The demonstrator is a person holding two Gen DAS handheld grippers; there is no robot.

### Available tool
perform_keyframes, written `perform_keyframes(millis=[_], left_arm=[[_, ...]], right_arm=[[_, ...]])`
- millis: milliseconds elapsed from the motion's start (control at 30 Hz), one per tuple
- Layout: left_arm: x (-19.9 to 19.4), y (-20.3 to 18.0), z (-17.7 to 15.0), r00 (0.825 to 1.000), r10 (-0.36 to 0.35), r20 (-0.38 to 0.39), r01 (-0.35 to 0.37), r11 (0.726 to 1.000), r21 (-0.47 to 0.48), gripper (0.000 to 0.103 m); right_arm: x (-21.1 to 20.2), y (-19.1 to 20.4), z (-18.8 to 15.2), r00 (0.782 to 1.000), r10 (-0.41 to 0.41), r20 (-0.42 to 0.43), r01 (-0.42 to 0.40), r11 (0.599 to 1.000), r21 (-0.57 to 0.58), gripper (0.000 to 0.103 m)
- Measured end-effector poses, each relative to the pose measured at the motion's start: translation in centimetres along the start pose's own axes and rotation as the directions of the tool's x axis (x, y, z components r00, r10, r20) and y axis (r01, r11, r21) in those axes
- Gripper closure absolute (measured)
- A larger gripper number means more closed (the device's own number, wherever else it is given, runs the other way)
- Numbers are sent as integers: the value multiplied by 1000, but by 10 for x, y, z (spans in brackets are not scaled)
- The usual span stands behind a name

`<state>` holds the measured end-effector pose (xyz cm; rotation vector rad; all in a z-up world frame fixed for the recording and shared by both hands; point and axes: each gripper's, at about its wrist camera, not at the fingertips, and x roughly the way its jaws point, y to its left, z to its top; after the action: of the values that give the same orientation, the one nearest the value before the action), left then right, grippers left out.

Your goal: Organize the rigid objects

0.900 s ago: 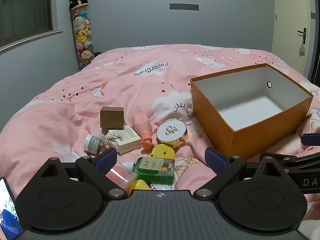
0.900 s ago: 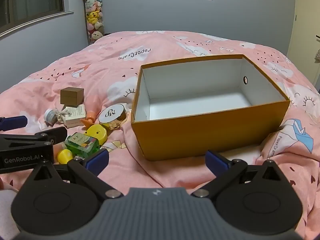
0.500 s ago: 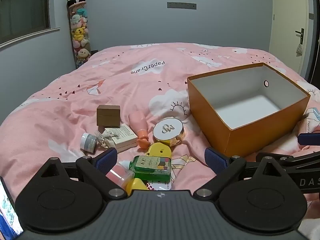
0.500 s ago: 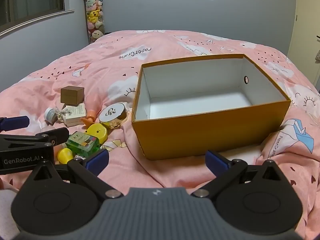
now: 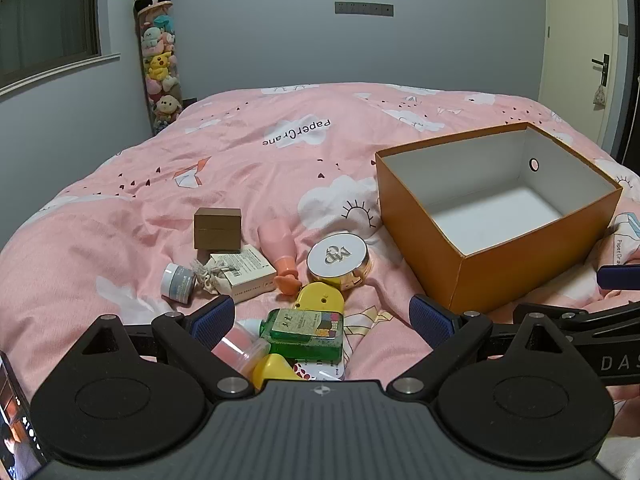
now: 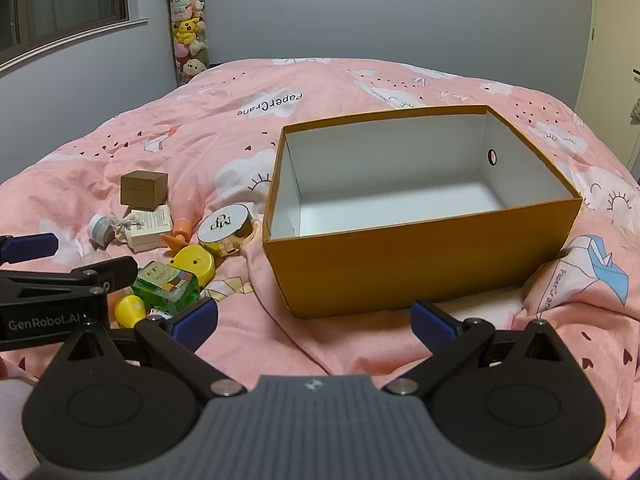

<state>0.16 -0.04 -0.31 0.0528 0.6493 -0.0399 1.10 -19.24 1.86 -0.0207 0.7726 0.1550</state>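
An empty orange box [image 5: 432, 236] [image 6: 400, 264] with a white inside sits on the pink bed. Left of it lies a cluster of small items: a brown cube box [image 5: 217, 229], a white carton [image 5: 246, 270], a small grey jar [image 5: 178, 282], a pink bottle [image 5: 280, 252], a round white-and-gold compact [image 5: 338, 258] [image 6: 228, 226], a yellow round case [image 5: 320, 298], and a green bottle [image 5: 306, 330] [image 6: 166, 286]. My left gripper [image 5: 322, 316] hangs open just above the green bottle, holding nothing. My right gripper [image 6: 314, 316] is open in front of the orange box's near wall.
A pink jar [image 5: 240, 346] and a yellow piece [image 5: 274, 368] lie under the left fingers. The pink quilt [image 5: 280, 152] is rumpled. A tube of plush toys [image 5: 158, 60] stands in the far left corner. A door [image 5: 580, 60] is at the right.
The left wrist view has shifted slightly, with the items and box sitting a little lower and further left in the frame. The right gripper has barely moved. Both stay open.
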Motion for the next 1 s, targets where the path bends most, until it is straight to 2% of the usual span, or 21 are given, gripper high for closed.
perform_keyframes(millis=[1000], left_arm=[[3,1,-4,1000,-1,-17,1,1000,-3,0]], right_arm=[[-2,-5,-2,1000,1,-6,-1,1000,5,2]])
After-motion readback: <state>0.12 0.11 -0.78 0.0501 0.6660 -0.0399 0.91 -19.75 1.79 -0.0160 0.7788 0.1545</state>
